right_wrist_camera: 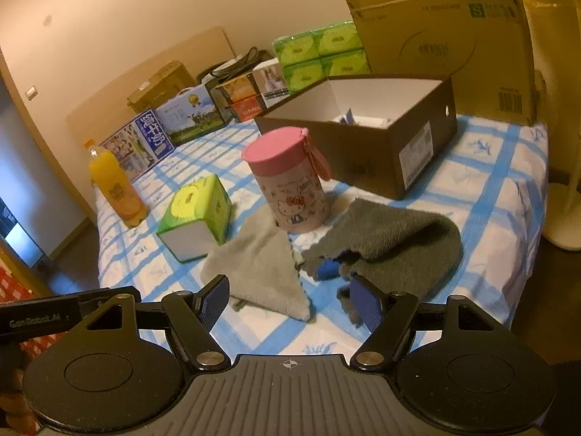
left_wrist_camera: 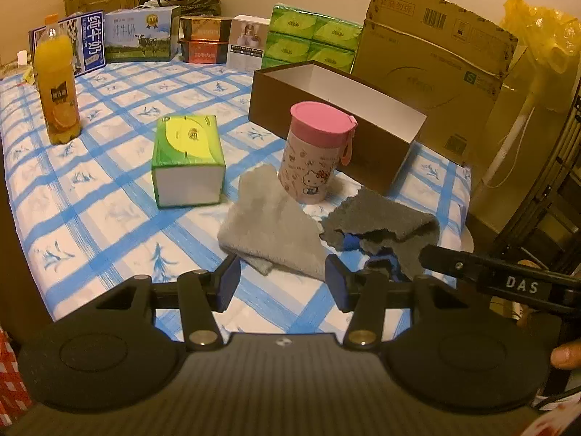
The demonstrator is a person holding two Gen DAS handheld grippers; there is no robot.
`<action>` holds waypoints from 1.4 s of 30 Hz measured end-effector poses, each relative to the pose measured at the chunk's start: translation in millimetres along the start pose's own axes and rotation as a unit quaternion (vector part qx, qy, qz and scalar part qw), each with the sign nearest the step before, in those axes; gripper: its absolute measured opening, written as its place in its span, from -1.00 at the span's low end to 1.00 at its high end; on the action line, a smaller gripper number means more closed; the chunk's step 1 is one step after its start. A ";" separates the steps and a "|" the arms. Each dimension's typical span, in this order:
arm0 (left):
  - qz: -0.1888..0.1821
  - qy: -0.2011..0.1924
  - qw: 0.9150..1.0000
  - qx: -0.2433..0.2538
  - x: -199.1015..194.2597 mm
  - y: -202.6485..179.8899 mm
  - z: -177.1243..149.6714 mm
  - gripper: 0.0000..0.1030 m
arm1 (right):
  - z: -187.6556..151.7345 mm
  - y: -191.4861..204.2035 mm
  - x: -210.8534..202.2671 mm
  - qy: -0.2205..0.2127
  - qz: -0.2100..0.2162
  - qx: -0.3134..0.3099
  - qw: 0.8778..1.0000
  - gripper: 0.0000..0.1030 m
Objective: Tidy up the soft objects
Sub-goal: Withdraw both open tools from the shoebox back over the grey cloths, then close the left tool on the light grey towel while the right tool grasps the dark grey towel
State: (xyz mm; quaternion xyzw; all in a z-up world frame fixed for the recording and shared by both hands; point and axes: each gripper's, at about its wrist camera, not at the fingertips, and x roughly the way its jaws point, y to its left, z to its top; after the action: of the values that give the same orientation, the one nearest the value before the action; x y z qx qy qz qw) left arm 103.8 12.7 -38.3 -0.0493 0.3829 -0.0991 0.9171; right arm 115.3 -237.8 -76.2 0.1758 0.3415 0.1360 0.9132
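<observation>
Bed (left_wrist_camera: 90, 196) with a blue-and-white check sheet carries the work. Two soft cloths lie at the near edge: a light grey cloth (left_wrist_camera: 268, 225), folded to a rough triangle, and a dark grey cloth (left_wrist_camera: 392, 221), crumpled, with something blue showing under its near fold. The two cloths lie just beside each other, nearly touching. A pink-lidded cartoon canister (left_wrist_camera: 316, 156) stands upright just behind them, touching or overlapping the far tip of the light cloth. A green tissue pack (left_wrist_camera: 187, 161) sits to its left; an orange juice bottle (left_wrist_camera: 58, 91) is further left, well apart. Open brown box (left_wrist_camera: 363, 138) with white lining sits behind the canister; the right wrist view shows a few small items already in its bottom. Left gripper (left_wrist_camera: 283, 283) hovers over the near corner of the light cloth, jaws apart, nothing between them. Right gripper (right_wrist_camera: 290, 301) is low over the gap between the cloths, jaws wider apart, empty; the dark cloth's near edge lies by its right jaw. Step in hand, as I judge it: approach to pick up the cloths, no grasp yet. Next move likely calls for lowering each pair of jaws onto a fold and pinching enough fabric to lift cleanly without tipping the canister. The box is the probable destination.
</observation>
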 end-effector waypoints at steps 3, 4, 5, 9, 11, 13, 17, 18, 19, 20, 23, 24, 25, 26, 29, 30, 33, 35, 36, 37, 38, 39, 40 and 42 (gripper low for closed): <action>0.007 -0.001 1.000 0.003 3.0 -0.2 -8.2 -0.02 | -6.8 -2.3 3.6 -0.002 0.000 0.003 1.000 0.42; 0.008 -0.001 1.000 0.004 4.6 -0.6 -10.5 -0.02 | -9.1 -3.8 4.8 -0.006 0.000 0.005 1.000 0.42; 0.009 0.001 1.000 0.006 7.1 -0.8 -13.2 -0.02 | -10.6 -4.6 5.9 -0.008 -0.001 0.007 1.000 0.42; 0.008 0.013 1.000 0.010 18.9 -3.2 -18.8 -0.02 | -17.0 -10.8 13.4 -0.010 -0.006 0.014 1.000 0.42; 0.008 0.015 1.000 0.012 24.8 -4.3 -19.5 0.01 | -17.8 -15.0 17.4 -0.004 -0.008 0.017 1.000 0.42; 0.006 0.013 1.000 0.014 31.0 -5.3 -18.6 0.10 | -17.6 -18.0 20.5 -0.006 -0.010 0.016 1.000 0.42; 0.010 0.016 1.000 0.021 47.3 -6.3 -16.4 0.17 | -17.1 -25.9 29.2 -0.010 -0.020 0.017 1.000 0.42; 0.011 0.017 1.000 0.022 52.6 -5.8 -15.5 0.17 | -16.8 -29.1 32.1 -0.010 -0.023 0.019 1.000 0.42; 0.011 0.018 1.000 0.021 57.7 -5.0 -14.3 0.17 | -16.2 -32.4 35.2 -0.009 -0.026 0.022 0.999 0.42; 0.011 0.019 1.000 0.020 63.3 -3.8 -12.8 0.17 | -15.1 -35.8 38.4 -0.009 -0.029 0.025 0.999 0.42; 0.019 0.021 0.999 0.017 81.7 -0.1 -8.1 0.19 | -10.6 -44.9 46.2 -0.009 -0.038 0.034 0.999 0.42; 0.023 0.021 0.999 0.015 88.0 2.1 -6.3 0.20 | -9.1 -48.1 48.4 -0.011 -0.040 0.037 0.998 0.42; 0.026 0.022 0.999 0.012 94.7 5.0 -4.4 0.21 | -7.4 -51.5 50.6 -0.012 -0.043 0.040 0.998 0.42; 0.029 0.022 0.999 0.006 101.6 8.4 -2.5 0.22 | -6.0 -54.3 52.4 -0.013 -0.045 0.042 0.998 0.42; 0.038 0.025 0.999 -0.004 121.5 18.6 2.5 0.23 | -2.1 -62.2 57.0 -0.017 -0.049 0.048 0.998 0.42; 0.040 0.025 0.999 -0.007 128.3 22.1 4.2 0.23 | -0.8 -64.9 58.4 -0.017 -0.050 0.049 0.997 0.42; 0.044 0.029 0.999 -0.012 145.2 29.6 8.2 0.24 | 2.4 -70.0 62.2 -0.020 -0.058 0.049 0.997 0.42; 0.051 0.028 0.998 -0.009 156.6 31.9 11.1 0.24 | 5.3 -73.5 65.0 -0.021 -0.062 0.048 0.997 0.42; 0.055 0.026 0.998 -0.010 161.0 33.2 12.5 0.24 | 6.6 -75.0 66.0 -0.022 -0.065 0.048 0.997 0.42; 0.055 0.024 0.998 -0.012 165.6 34.8 13.9 0.24 | 8.3 -76.6 66.8 -0.024 -0.067 0.048 0.996 0.42; 0.053 0.024 0.998 -0.016 168.8 35.8 14.6 0.24 | 9.9 -78.3 67.7 -0.026 -0.069 0.047 0.996 0.42; 0.047 0.025 0.998 -0.021 172.2 36.9 15.3 0.23 | 11.4 -79.8 68.6 -0.027 -0.071 0.046 0.996 0.42; 0.041 0.025 0.999 -0.024 174.6 38.1 15.5 0.23 | 13.1 -81.8 69.9 -0.028 -0.076 0.046 0.996 0.42; 0.039 0.027 0.999 -0.022 180.1 37.0 15.6 0.13 | 16.1 -85.5 72.5 -0.029 -0.083 0.047 0.995 0.42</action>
State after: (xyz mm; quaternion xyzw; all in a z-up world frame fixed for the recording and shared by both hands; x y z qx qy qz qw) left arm 244.0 9.5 -158.3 -0.0522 0.4116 -0.0564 0.9081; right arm 190.0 -291.9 -142.0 0.1933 0.3339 0.0383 0.9218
